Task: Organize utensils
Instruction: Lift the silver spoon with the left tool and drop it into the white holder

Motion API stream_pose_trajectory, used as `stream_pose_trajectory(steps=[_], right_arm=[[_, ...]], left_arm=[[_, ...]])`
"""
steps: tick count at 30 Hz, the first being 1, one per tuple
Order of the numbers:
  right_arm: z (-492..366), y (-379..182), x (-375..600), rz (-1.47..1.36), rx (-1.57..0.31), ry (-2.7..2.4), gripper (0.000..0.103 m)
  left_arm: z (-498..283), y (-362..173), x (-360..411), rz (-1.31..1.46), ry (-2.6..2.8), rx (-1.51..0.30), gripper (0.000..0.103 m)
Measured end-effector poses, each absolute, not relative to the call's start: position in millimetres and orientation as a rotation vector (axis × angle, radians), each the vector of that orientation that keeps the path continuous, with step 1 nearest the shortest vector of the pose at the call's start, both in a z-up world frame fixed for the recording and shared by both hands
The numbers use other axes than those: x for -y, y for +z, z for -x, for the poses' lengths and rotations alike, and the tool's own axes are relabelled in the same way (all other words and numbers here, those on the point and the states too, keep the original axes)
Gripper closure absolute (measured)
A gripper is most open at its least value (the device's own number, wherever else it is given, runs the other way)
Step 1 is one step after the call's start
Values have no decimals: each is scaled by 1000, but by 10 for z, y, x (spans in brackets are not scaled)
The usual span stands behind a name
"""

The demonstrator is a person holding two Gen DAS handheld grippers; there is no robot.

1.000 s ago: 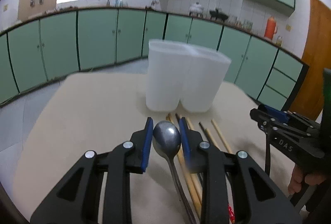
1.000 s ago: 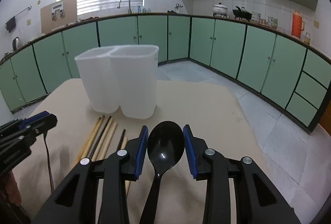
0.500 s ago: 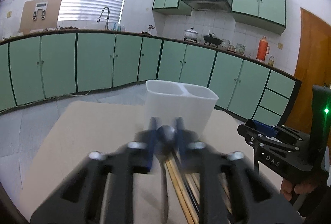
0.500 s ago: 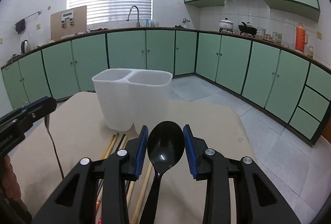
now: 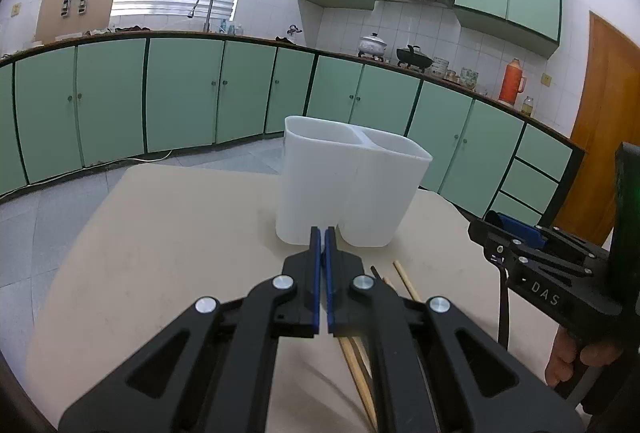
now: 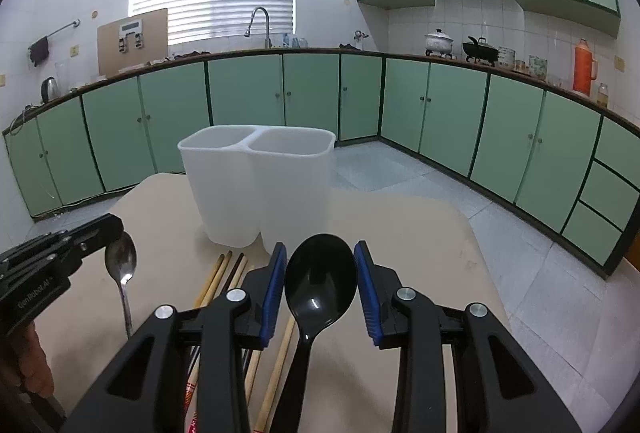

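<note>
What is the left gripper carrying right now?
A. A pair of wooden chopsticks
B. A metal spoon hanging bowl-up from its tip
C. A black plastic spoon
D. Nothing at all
B: in the right wrist view the metal spoon hangs bowl-up from the tip of the left gripper, clear of the chopsticks on the table.
</note>
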State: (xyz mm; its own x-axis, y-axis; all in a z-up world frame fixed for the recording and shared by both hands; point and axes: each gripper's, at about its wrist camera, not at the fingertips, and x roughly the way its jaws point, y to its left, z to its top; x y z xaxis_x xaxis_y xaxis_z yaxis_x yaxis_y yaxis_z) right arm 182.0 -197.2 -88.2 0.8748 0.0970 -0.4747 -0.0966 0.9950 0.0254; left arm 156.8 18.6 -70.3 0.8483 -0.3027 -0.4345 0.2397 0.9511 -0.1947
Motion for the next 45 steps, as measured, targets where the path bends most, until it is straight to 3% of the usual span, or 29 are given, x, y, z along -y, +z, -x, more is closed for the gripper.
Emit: stream_pose_trajectory(steps=[16,21,23,25,27,31,32,39,45], right_arm=[[-2165,-135,2062,-16,-315,133,69],[-2170,-158,2138,-44,-332,138,69],[-2145,-286,2150,-44,-364,132,69],[-2137,-413,2153,-51,-400,127,69],[-2138,-573,2162,-62,-443,120,69],[-2123,-738,2167,-74,-484,113,69],[-2119,-752,2157,-71,-486,112,69],[-2175,-817,2136,-59,-491,119,69],[-2261,-865,2131,-61,-502,123,69]], left_arm=[[-1632,203,-55,79,-344,-209,103],[-1702,102,-65,88,-331,-268,103],[-1785,-113,-106,108,-312,-371,102],[-1861,-350,-164,131,-278,-470,93],[-1960,-569,-210,143,-231,-567,67],[-2108,-895,-382,181,-134,-692,57],[-2153,-962,-423,197,-107,-722,49],[-2548,-1128,-640,246,5,-799,38],[-2854,-1253,-745,256,50,-862,38]])
